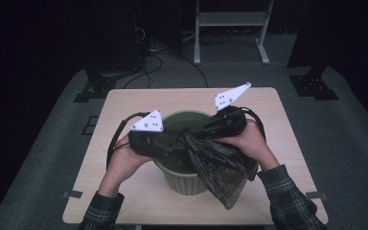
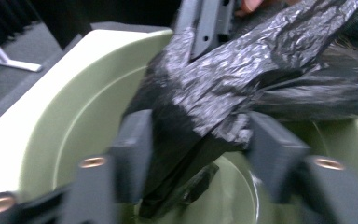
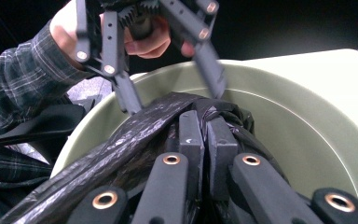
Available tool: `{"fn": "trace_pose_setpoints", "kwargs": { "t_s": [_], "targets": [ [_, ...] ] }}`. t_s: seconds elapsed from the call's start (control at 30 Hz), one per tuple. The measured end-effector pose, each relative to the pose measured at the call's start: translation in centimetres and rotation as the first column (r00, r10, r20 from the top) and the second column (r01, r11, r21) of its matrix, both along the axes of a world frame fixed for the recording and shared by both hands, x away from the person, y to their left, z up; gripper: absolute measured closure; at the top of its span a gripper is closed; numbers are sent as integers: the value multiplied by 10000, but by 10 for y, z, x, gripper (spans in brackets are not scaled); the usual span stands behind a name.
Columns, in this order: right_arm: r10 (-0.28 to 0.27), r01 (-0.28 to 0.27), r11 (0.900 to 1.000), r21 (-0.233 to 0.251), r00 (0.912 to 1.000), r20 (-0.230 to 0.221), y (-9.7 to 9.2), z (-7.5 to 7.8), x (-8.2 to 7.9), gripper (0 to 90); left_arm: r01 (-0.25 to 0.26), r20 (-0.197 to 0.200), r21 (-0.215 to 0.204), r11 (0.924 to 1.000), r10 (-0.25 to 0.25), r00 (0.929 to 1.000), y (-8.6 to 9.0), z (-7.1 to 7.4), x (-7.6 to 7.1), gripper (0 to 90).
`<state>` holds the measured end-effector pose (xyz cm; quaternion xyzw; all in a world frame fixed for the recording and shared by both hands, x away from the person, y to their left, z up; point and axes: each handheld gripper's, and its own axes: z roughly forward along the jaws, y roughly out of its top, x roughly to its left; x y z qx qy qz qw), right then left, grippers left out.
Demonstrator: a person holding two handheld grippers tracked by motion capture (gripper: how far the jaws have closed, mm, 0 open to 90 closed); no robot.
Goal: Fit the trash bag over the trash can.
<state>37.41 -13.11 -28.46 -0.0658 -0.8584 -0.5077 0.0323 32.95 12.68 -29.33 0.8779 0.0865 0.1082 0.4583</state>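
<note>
A pale green bin [image 1: 187, 184] stands in the middle of the wooden table [image 1: 124, 110]. A crumpled black plastic bag [image 1: 220, 172] hangs over its near right rim and down its outside. My right gripper [image 3: 204, 121] is shut on a bunched fold of the bag [image 3: 121, 140] above the bin's mouth [image 3: 298, 126]. My left gripper [image 2: 200, 140] reaches in from the left with its jaws apart, one on each side of the same fold [image 2: 223, 88]. In the high view the left gripper [image 1: 175, 143] and the right gripper [image 1: 196, 132] meet over the bin.
The bin's inside [image 2: 74, 107] is bare green. Bare table top lies to the left and right of the bin. A white metal stand [image 1: 230, 28] and cables [image 1: 153, 57] are on the grey floor beyond the table.
</note>
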Motion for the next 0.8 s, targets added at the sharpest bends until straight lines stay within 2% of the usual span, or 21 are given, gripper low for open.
{"fn": "trace_pose_setpoints", "kwargs": {
  "t_s": [0.07,0.13,0.2,0.47,0.6,0.73,0.8],
  "targets": [
    [41,-41,10000,-11,10000,33,2,0,0,854,148,-102,287,9995,-145,9998,-3,0,1,632],
    [20,-20,10000,-30,10000,37,2,-1,0,798,62,-216,443,9990,-53,9998,-3,1,1,790],
    [-219,219,9998,-28,9997,71,-2,0,-1,727,-238,-360,533,9983,257,9990,-1,1,2,868],
    [-1114,1111,9937,168,9936,176,-44,2,-3,620,-978,-412,240,9949,988,9943,18,1,2,870],
    [-1773,1772,9842,78,9832,424,-69,-2,-9,567,-1117,-459,192,9936,1125,9926,24,-1,1,870],
    [-2257,2250,9740,257,9738,284,-94,-8,-11,555,-1148,-478,276,9930,1160,9921,25,-3,1,870],
    [-2570,2561,9659,380,9662,213,-109,-12,-12,551,-1159,-501,257,9929,1171,9919,26,-4,2,870]
  ]
}}
